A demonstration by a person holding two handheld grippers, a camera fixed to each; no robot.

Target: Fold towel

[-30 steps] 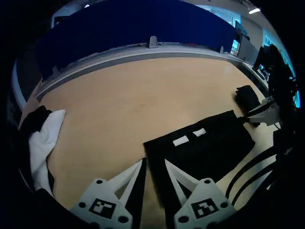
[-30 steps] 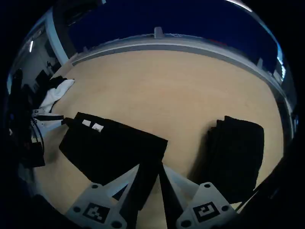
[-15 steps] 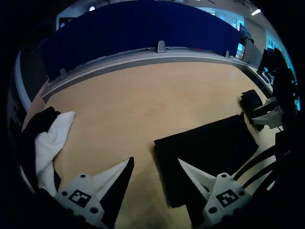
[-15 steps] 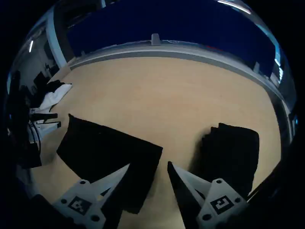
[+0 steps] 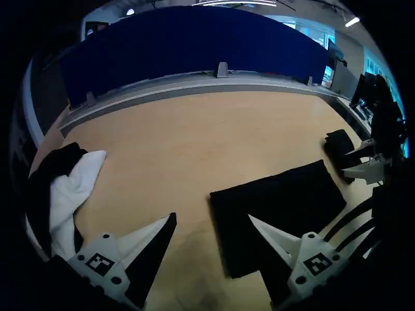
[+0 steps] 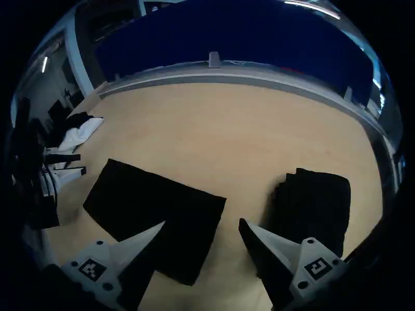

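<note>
My left gripper (image 5: 211, 216) and right gripper (image 6: 201, 222) both hang wide open over the worktop's (image 5: 197, 135) near edge, holding nothing. I think that lets the fold rest. The black towel (image 5: 280, 202) lies flat just past my fingers, a neat rectangle. A dark folded pile (image 6: 316, 207) sits by the right edge, and a white cloth (image 5: 72, 192) by the left.
</note>
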